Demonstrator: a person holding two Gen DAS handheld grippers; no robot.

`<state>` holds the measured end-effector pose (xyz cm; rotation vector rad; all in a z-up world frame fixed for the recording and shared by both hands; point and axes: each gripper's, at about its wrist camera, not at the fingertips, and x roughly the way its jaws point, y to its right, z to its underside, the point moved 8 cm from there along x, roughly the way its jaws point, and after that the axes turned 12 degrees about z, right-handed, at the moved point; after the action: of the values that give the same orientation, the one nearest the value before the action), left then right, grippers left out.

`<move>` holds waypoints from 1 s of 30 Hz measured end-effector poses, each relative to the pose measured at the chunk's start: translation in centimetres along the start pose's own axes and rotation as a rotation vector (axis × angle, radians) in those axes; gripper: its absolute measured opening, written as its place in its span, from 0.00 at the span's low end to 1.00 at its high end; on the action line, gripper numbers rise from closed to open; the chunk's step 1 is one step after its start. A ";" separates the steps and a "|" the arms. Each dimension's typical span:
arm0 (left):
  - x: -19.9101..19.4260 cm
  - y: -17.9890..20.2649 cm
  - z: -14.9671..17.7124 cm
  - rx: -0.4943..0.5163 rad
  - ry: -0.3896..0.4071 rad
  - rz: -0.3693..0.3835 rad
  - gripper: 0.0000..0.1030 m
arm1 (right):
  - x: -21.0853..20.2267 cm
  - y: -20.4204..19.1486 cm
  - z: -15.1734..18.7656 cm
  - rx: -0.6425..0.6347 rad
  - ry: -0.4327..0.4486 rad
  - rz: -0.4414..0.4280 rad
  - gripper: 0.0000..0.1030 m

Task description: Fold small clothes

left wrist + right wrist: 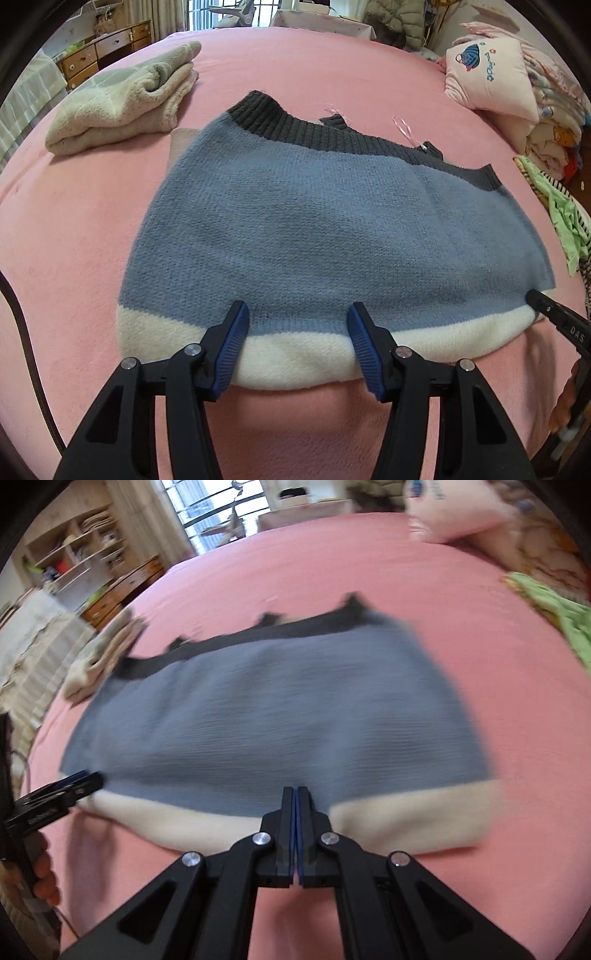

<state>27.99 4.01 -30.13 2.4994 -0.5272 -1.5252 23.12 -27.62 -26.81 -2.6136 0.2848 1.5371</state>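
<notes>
Pink bed [332,66]: left tongs [297,314] half-open over sweater [314,221]; right tongs [296,794] closed, empty.

Black-framed tongs [297,314], ribbed blue pads [236,332], silver pivot screws [192,349], white lettering.

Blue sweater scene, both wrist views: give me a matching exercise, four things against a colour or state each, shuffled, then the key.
Things:
1. left gripper
2. right gripper
3. sweater collar band
4. folded towel

States:
A. dark grey ribbing
B. jaws shut, nothing between them
C. beige, lying on the bed beyond the sweater
D. jaws apart over the white hem

Pairs: 1-D, 2-B, 3-A, 4-C
</notes>
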 end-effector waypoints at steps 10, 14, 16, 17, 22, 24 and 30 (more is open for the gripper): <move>-1.1 -0.9 1.4 -0.015 0.018 0.024 0.52 | 0.5 0.4 1.2 -0.015 0.004 0.040 0.00; -2.8 -0.5 1.8 -0.014 0.053 0.015 0.52 | -0.5 0.1 1.4 -0.041 0.019 0.063 0.00; -3.8 -0.5 2.1 -0.015 0.074 0.009 0.52 | -1.5 -0.1 1.5 -0.039 0.028 0.047 0.03; -4.4 -0.8 2.4 -0.022 0.089 0.003 0.52 | -2.0 -0.3 1.6 -0.039 0.033 0.040 0.03; -6.1 -3.6 3.5 -0.163 0.124 0.015 0.54 | -4.9 -1.6 2.2 -0.022 0.068 -0.019 0.03; -6.3 -4.9 4.1 -0.236 0.118 0.048 0.54 | -5.7 -2.3 2.5 -0.022 0.081 -0.039 0.03; -7.1 -6.6 5.1 -0.295 0.133 0.053 0.54 | -7.3 -5.3 2.7 -0.045 0.104 -0.094 0.03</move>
<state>21.91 13.01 -28.68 2.3189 -0.3177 -1.2996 18.42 -21.18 -21.84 -2.7047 0.1347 1.3972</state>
